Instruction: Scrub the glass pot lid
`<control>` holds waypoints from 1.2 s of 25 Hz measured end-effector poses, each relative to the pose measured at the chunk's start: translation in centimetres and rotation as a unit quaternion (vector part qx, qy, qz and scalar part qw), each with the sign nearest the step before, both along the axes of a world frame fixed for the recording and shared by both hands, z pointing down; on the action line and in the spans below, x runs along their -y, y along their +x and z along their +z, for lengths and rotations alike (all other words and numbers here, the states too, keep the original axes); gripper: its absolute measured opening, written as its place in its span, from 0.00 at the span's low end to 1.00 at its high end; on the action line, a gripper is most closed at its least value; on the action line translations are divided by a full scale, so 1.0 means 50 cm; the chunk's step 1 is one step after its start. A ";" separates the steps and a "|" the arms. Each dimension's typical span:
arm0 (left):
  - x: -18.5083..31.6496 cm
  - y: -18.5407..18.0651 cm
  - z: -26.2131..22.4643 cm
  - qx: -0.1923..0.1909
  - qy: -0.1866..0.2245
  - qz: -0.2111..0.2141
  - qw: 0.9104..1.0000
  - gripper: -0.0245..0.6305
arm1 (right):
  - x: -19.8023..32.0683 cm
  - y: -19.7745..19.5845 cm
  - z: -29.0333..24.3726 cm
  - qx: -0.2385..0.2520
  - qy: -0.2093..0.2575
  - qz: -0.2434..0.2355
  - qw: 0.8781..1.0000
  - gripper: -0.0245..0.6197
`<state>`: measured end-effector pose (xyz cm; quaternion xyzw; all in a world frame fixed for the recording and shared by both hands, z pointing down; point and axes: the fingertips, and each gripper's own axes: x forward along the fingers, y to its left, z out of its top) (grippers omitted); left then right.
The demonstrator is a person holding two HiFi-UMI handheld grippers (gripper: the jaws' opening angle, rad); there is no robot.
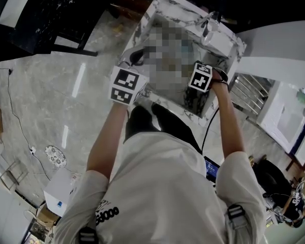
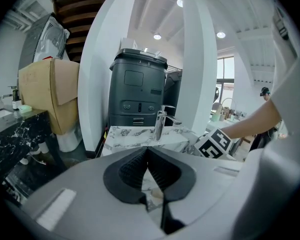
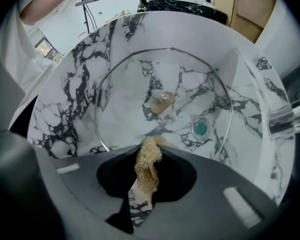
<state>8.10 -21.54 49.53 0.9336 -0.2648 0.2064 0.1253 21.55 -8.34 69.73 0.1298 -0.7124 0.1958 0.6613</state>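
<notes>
- Scrubbing looks about to begin or just under way: the right gripper (image 3: 149,153) hangs over the white, black-veined marble sink (image 3: 75,99) with its jaws clamped on a tan, fibrous scrubbing pad (image 3: 147,170).
- The round glass pot lid with a thin metal rim (image 3: 135,96) lies in the sink basin, its tan centre knob (image 3: 162,102) facing up. A teal drain plug (image 3: 200,128) shows through the glass near the lid's right edge.
- The pad's tip sits over the near edge of the lid in the right gripper view. Whether it touches the glass cannot be told.
- The left gripper (image 2: 148,153) has its ribbed black jaws together at the tips with nothing between them. It points across the sink's rim toward the chrome faucet (image 2: 161,124), not down at the lid.
- The head view shows both grippers held over the basin, left at the near-left rim and right further in. The sink's interior there is covered by a mosaic patch.
- As a judgement, the next move calls for pressing the pad down onto the glass and working it round the knob and out to the rim.
- The lid lies loose and may slide or rock under the pad, so the idle left gripper could steady it at the rim or knob.
</notes>
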 end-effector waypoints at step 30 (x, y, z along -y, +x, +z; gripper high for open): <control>0.012 -0.036 0.033 0.027 -0.015 -0.015 0.999 0.05 | 0.263 -0.015 0.020 -0.006 0.213 0.148 0.966 0.13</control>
